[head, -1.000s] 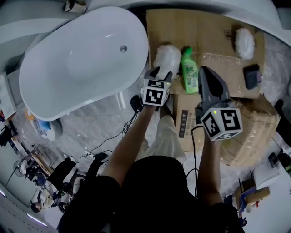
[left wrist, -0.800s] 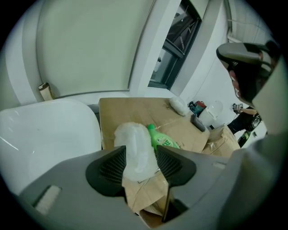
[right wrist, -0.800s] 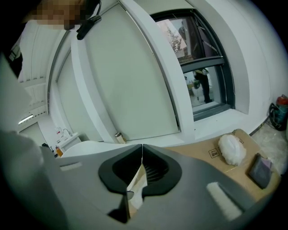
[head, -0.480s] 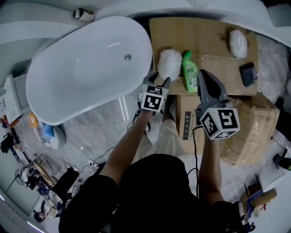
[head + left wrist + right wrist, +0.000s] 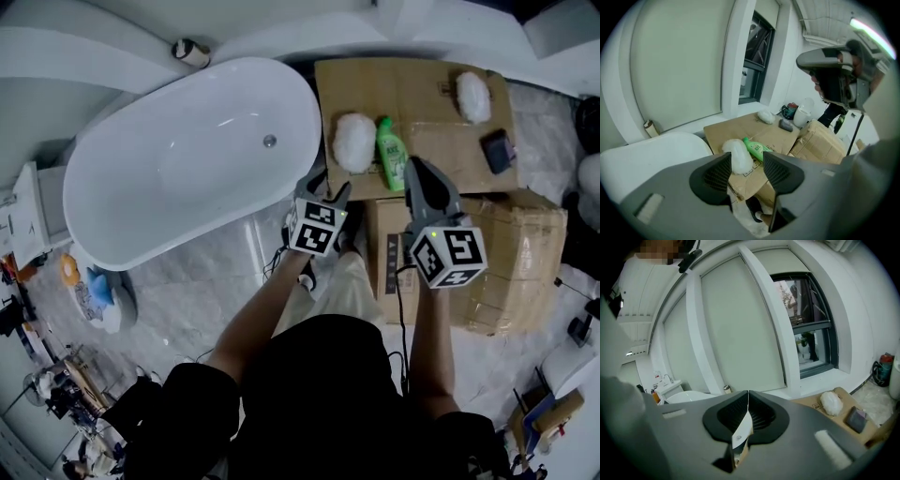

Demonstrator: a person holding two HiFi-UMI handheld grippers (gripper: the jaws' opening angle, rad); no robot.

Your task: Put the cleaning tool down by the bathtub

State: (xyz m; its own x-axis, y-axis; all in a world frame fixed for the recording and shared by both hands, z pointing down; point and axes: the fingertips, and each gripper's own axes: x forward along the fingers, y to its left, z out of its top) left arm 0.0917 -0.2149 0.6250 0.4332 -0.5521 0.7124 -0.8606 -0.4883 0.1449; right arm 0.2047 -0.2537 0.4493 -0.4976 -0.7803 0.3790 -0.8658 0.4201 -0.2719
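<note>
My left gripper (image 5: 326,186) hung in the air over the gap between the bathtub (image 5: 141,187) and the flattened cardboard (image 5: 412,94) on the floor. In the left gripper view its jaws stood apart with nothing between them (image 5: 746,159); I saw only the floor things past them.

The cleaning tool (image 5: 354,142), a fluffy white pad, lay on the cardboard at the edge nearest the bathtub, free of both grippers. In the left gripper view it lay ahead of the open jaws (image 5: 739,155). A green bottle (image 5: 391,153) lay just beside it on the far side from the bathtub, almost parallel to it.

My right gripper (image 5: 417,173) was held beside the left one, over the near edge of the cardboard and just below the bottle. In the right gripper view its jaws were closed tip to tip (image 5: 748,401), holding nothing.

A second white pad (image 5: 472,97) and a small dark thing (image 5: 496,146) lay at the far end of the cardboard, well apart from the tool. A cardboard box (image 5: 506,253) sat below them.
</note>
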